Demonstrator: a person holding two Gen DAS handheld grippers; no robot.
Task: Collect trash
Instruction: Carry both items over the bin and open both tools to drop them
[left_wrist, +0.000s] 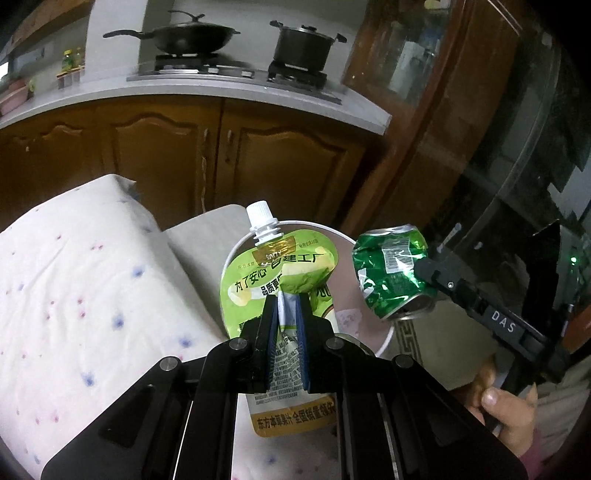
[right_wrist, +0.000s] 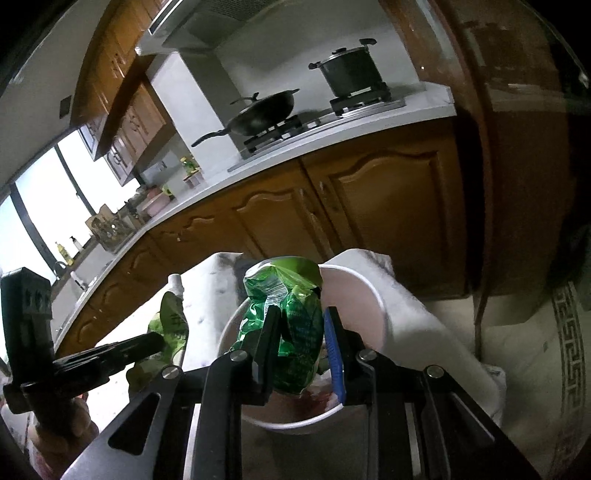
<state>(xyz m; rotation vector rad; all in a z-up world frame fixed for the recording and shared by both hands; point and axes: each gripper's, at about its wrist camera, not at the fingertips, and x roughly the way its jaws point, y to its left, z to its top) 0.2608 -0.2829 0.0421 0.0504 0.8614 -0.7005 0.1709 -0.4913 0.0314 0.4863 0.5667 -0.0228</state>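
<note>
Trash, two pieces, is being carried over a white bin (right_wrist: 364, 284) lying just beyond both sets of tongs.

Crushed green can (right_wrist: 291, 325): being gripped between the pads of the right tongs (right_wrist: 301, 343), hanging above the bin's mouth. Body is dented and crumpled, its open end showing in the left view.

Green spouted pouch (left_wrist: 277, 273): being pinched flat in the clenched left tongs (left_wrist: 287, 325), white cap up, limp and creased, over the near rim.

Risks being noted: the pouch, being held near the rim rather than the centre, may be dropped outside onto the flowered cloth (left_wrist: 85, 280); the can's slick, uneven skin may be let slip early.
</note>
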